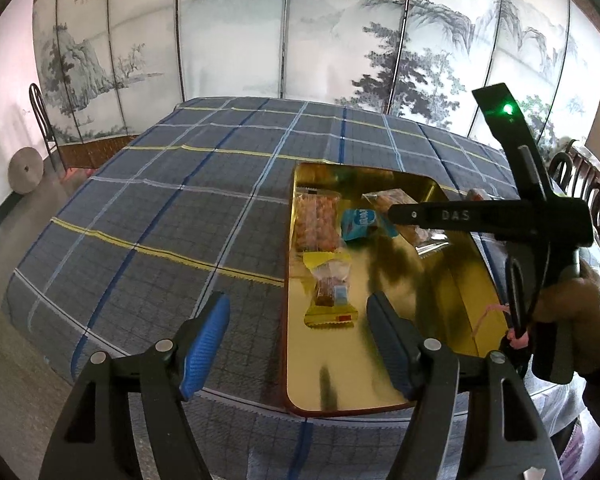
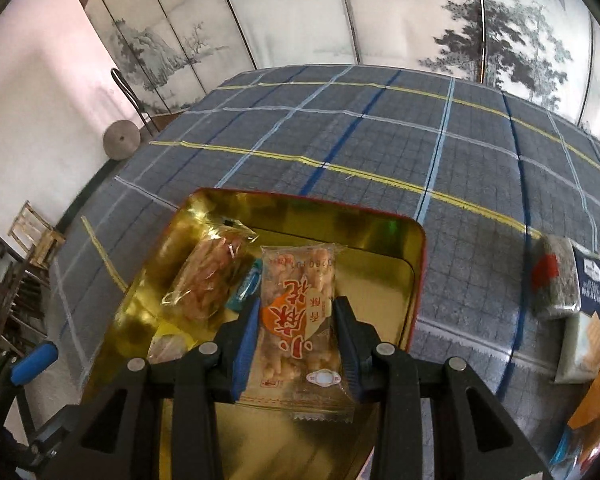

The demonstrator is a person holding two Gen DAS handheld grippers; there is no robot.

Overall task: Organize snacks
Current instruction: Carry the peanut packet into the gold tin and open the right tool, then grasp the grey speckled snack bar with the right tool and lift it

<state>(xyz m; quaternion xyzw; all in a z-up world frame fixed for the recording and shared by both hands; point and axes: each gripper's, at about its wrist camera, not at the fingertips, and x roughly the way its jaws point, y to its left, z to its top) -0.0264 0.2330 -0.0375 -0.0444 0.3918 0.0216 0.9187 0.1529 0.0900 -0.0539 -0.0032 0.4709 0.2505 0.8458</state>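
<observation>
A gold tin tray (image 1: 380, 376) with a red rim lies on the checked tablecloth; it also shows in the right wrist view (image 2: 372, 240). In it lie a clear pack of orange snacks (image 1: 316, 222), a blue packet (image 1: 360, 222) and a small yellow-edged pack (image 1: 330, 292). My left gripper (image 1: 300, 312) is open and empty above the tray's near left edge. My right gripper (image 2: 296, 320) is shut on a clear snack pack with orange print (image 2: 296, 312), held over the tray beside another orange snack pack (image 2: 210, 276). The right gripper's body (image 1: 480, 216) reaches in from the right.
More snack packs lie on the cloth to the right of the tray: a grey pack with a red mark (image 2: 554, 276), a white one (image 2: 584, 340) and orange ones (image 2: 596, 412). A painted folding screen (image 1: 300, 32) stands behind the table. Chairs (image 1: 588, 184) line the right side.
</observation>
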